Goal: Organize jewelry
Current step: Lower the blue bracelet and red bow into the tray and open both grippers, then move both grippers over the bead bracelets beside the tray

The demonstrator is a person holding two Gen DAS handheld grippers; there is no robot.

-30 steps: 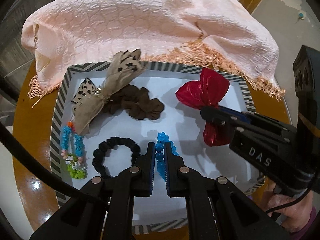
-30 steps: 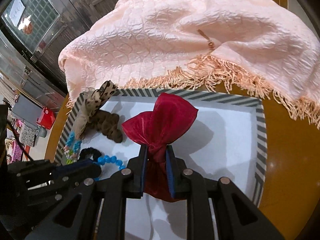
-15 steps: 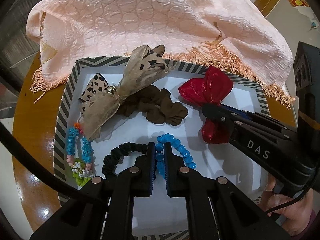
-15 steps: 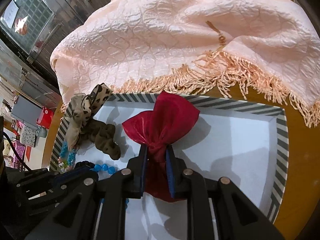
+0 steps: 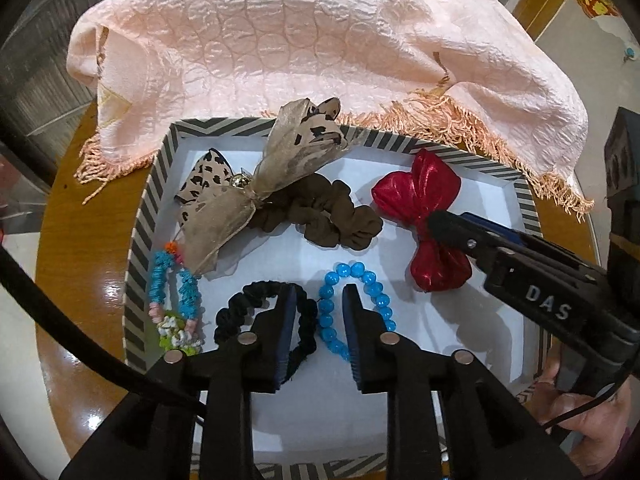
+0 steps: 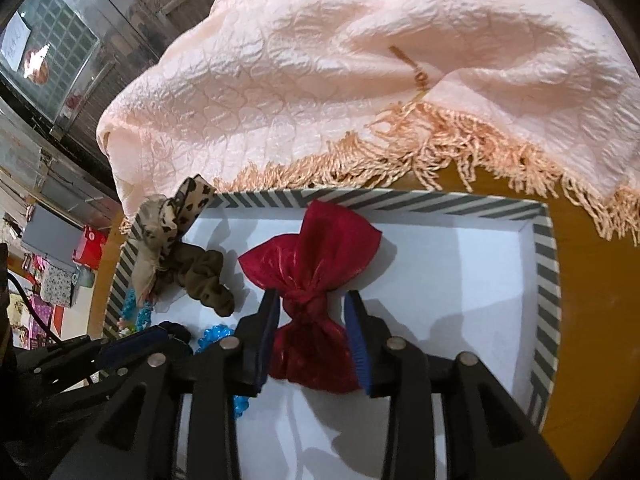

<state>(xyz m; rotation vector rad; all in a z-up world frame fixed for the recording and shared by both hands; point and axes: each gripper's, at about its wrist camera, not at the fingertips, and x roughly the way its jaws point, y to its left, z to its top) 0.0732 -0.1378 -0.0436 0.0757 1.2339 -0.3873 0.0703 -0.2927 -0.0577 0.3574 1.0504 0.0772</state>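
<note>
A striped-rim tray (image 5: 138,240) with a white floor holds the accessories. My left gripper (image 5: 319,294) is open, its jaws on either side of the left arc of a blue bead bracelet (image 5: 370,280) that lies on the tray floor. A black scrunchie (image 5: 240,308) lies just left of it. My right gripper (image 6: 311,300) is open around the knot of a red bow (image 6: 312,252), which rests on the tray; the bow also shows in the left wrist view (image 5: 424,196). A leopard-print bow (image 5: 280,164), a brown scrunchie (image 5: 332,216) and a colourful beaded band (image 5: 176,292) lie at the tray's left.
A pink fringed cloth (image 5: 320,48) is draped over something behind the tray and overhangs its far rim. The tray sits on a round wooden table (image 5: 76,264). The right part of the tray floor (image 6: 460,280) is bare white.
Both grippers have opened. The left let go of the blue bracelet and the right let go of the red bow; both items now lie on the tray floor.
</note>
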